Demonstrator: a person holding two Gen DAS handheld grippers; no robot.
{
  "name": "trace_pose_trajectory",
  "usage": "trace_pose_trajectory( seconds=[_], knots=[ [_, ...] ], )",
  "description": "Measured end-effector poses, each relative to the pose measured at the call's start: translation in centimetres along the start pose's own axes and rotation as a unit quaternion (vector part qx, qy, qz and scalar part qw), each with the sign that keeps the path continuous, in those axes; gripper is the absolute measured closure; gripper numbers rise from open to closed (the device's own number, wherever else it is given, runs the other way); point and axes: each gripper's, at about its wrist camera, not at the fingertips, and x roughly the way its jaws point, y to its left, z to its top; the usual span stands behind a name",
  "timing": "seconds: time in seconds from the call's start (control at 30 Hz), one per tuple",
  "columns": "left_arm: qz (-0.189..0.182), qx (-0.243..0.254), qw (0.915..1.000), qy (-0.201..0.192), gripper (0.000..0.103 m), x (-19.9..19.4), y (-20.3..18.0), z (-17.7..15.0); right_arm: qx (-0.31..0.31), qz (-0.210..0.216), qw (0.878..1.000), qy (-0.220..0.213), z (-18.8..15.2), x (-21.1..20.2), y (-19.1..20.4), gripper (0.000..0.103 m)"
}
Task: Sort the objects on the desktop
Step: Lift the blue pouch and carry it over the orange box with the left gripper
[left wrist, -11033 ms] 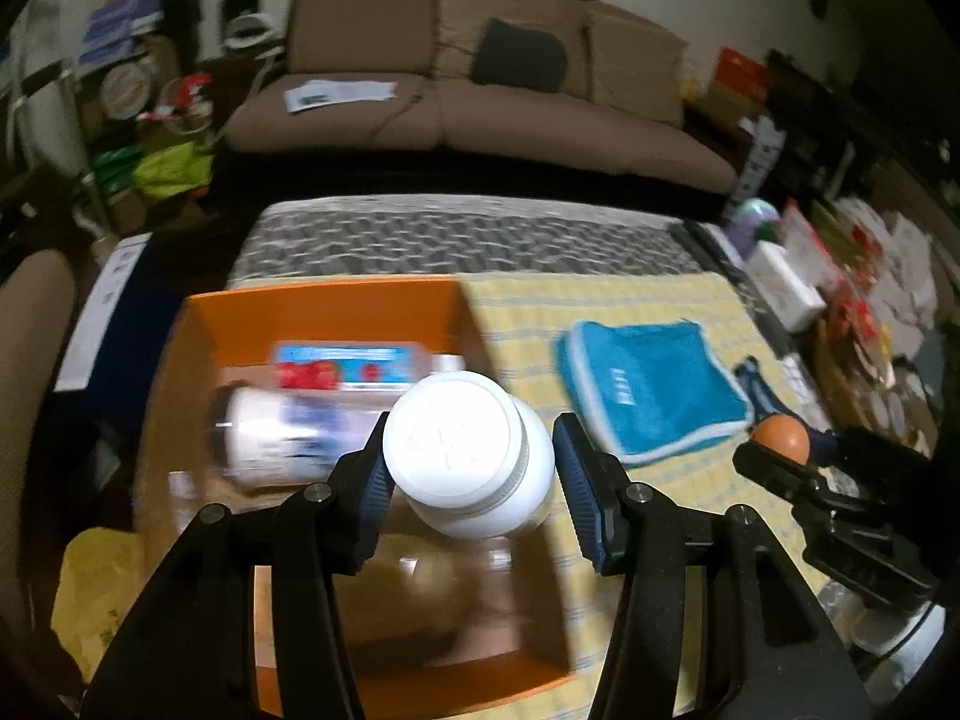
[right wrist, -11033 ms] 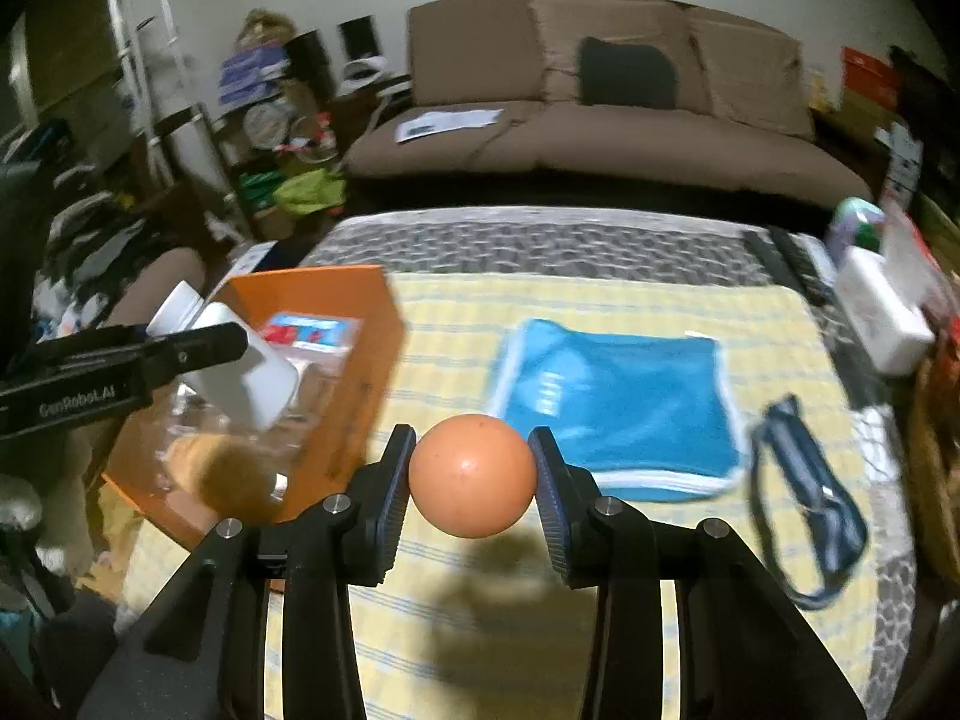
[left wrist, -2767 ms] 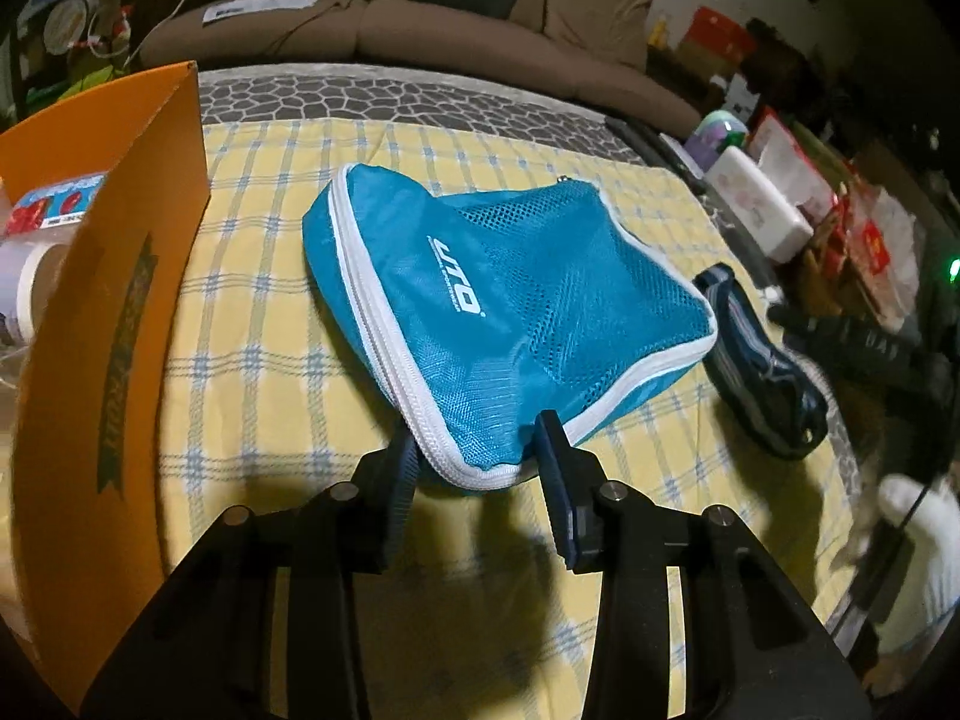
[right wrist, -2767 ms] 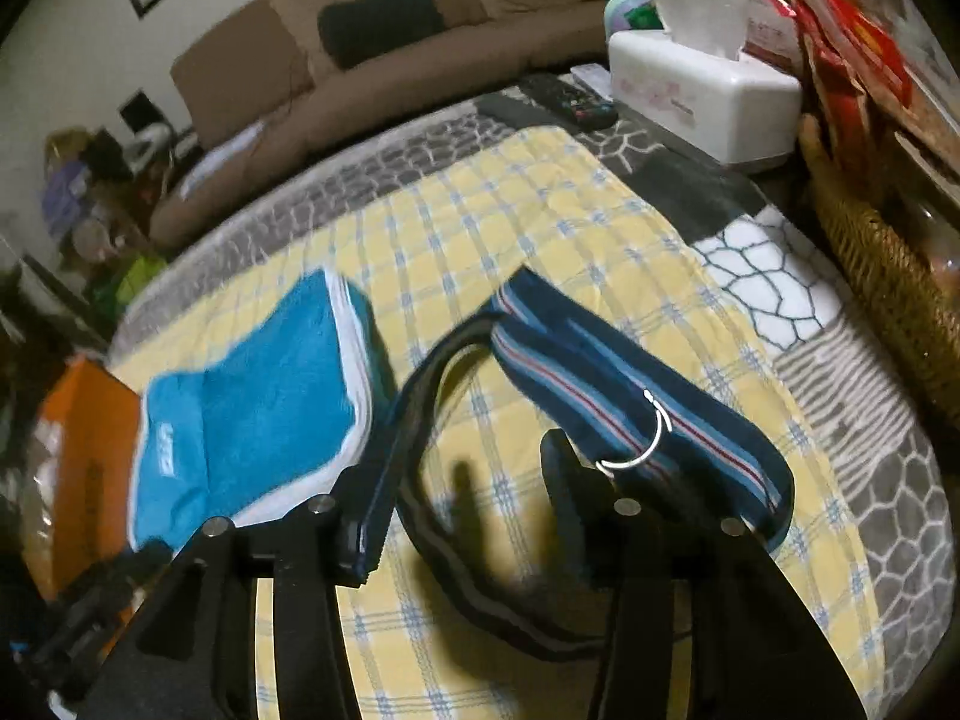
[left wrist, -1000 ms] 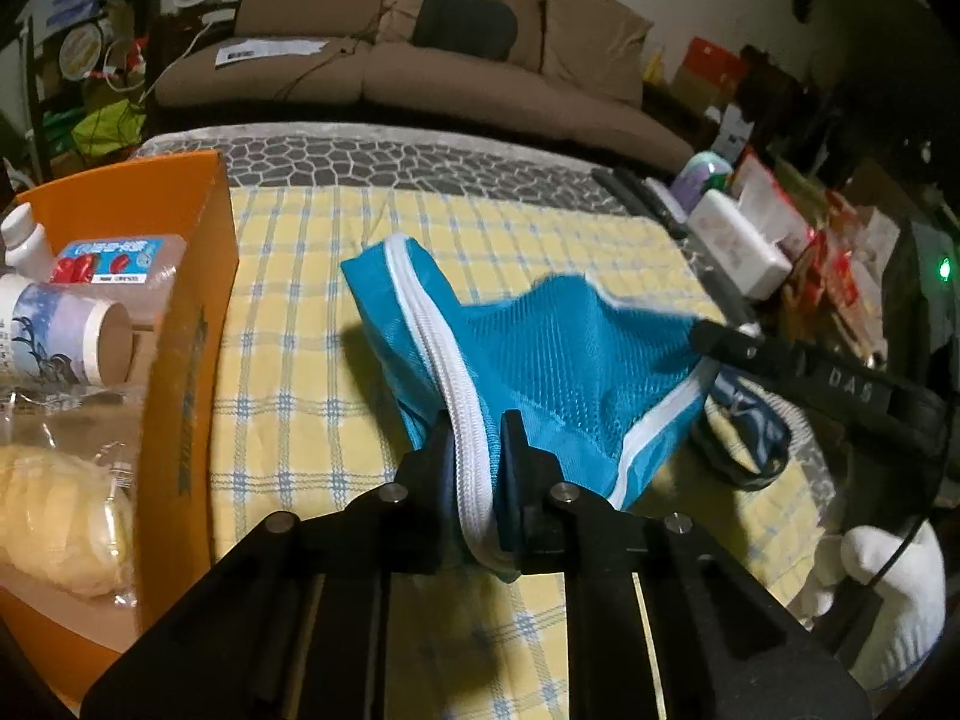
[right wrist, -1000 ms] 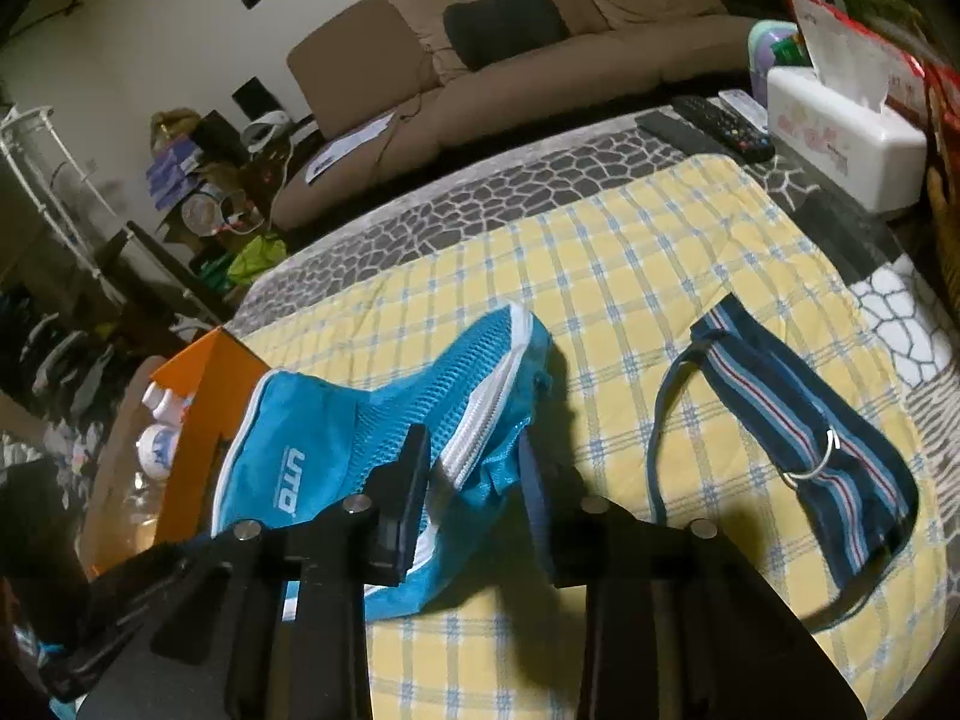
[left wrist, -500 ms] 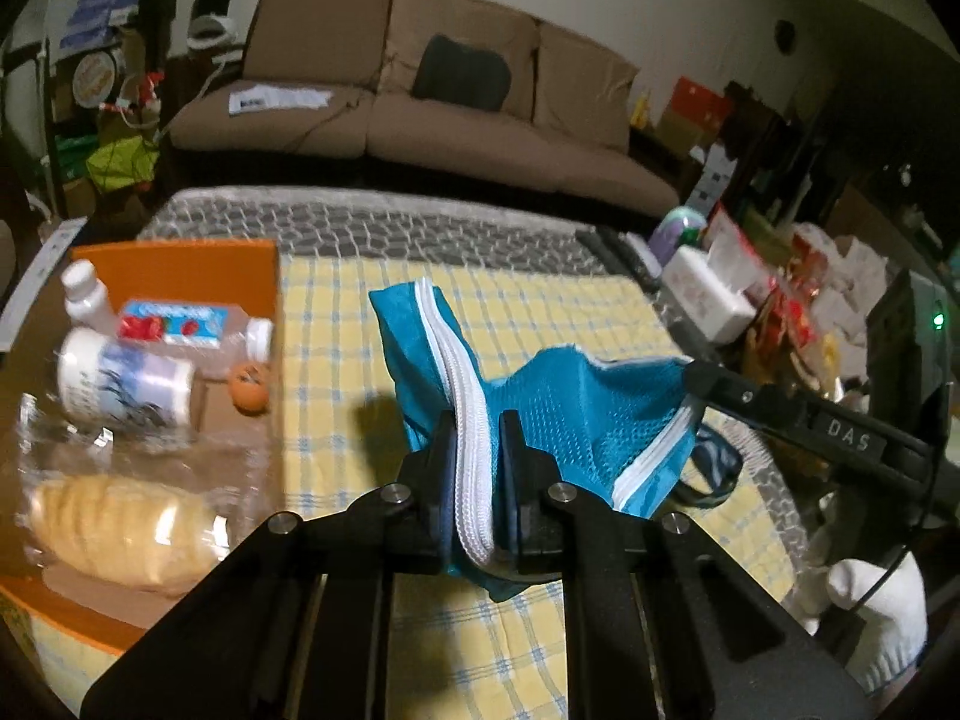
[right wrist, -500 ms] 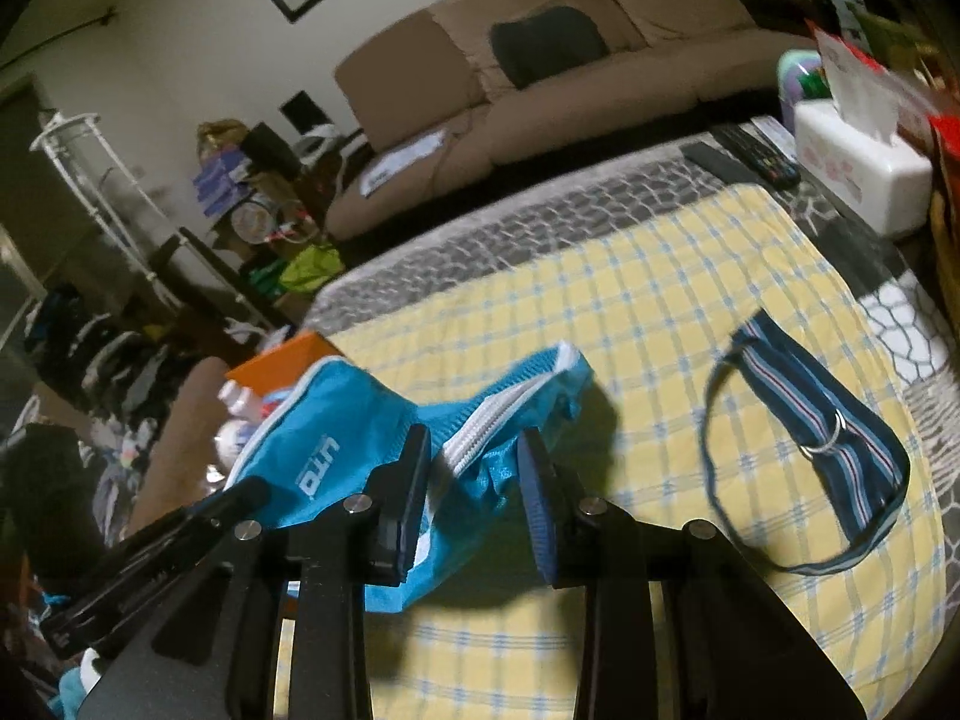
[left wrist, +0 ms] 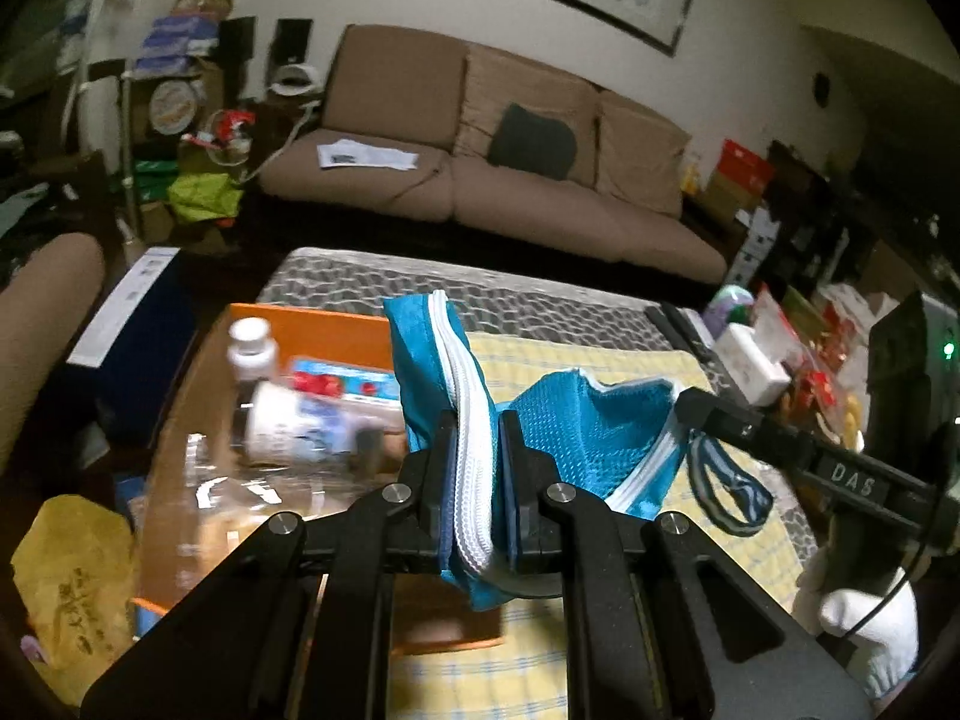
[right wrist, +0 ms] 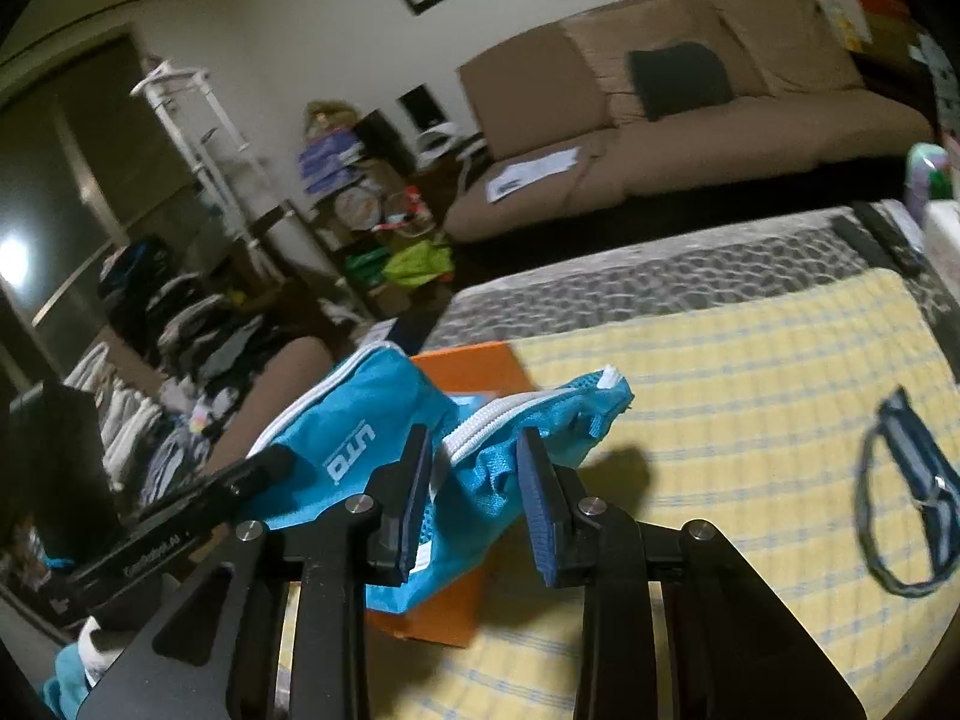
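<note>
Teal zippered fabric pouch slung between both grippers above orange cardboard box — left gripper clamped on zipper edge, right gripper pinching opposite end; long axis spans gripper to gripper, box directly below-left.

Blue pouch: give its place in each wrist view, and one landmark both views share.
Left wrist: the blue pouch is centre frame, its white zipper edge clamped in the left gripper, right of the orange box.
Right wrist: the pouch is lower left of centre, bunched in the right gripper, over the box.
Shared landmark: brown sofa.
</note>
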Motion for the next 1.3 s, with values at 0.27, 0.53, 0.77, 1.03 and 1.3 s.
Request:
trace_pose_trajectory(
  seconds=[0.27,0.53,0.77,1.03,1.3],
  knots=[
    [0.029,-0.026,0.9991,-0.015,0.091,-2.0,6.1,-0.1,-0.024,0.030,0.999,0.023,-1.4,5.2,5.6,0.073],
    [0.047,-0.032,0.9983,-0.007,0.091,-0.2,10.8,-1.8,-0.055,0.018,0.996,0.064,-4.0,9.7,7.0,0.075],
    [0.069,-0.033,0.9965,0.032,0.091,3.3,14.1,-4.4,-0.092,-0.025,0.990,0.099,-6.4,11.9,7.1,0.075],
    [0.073,-0.031,0.9934,0.083,0.091,5.2,15.3,-5.7,-0.104,-0.050,0.983,0.143,-8.7,13.2,6.0,0.075],
    [0.077,-0.047,0.9888,0.118,0.083,5.5,17.4,-7.0,-0.120,-0.041,0.978,0.166,-10.3,12.3,6.3,0.074]
  ],
)
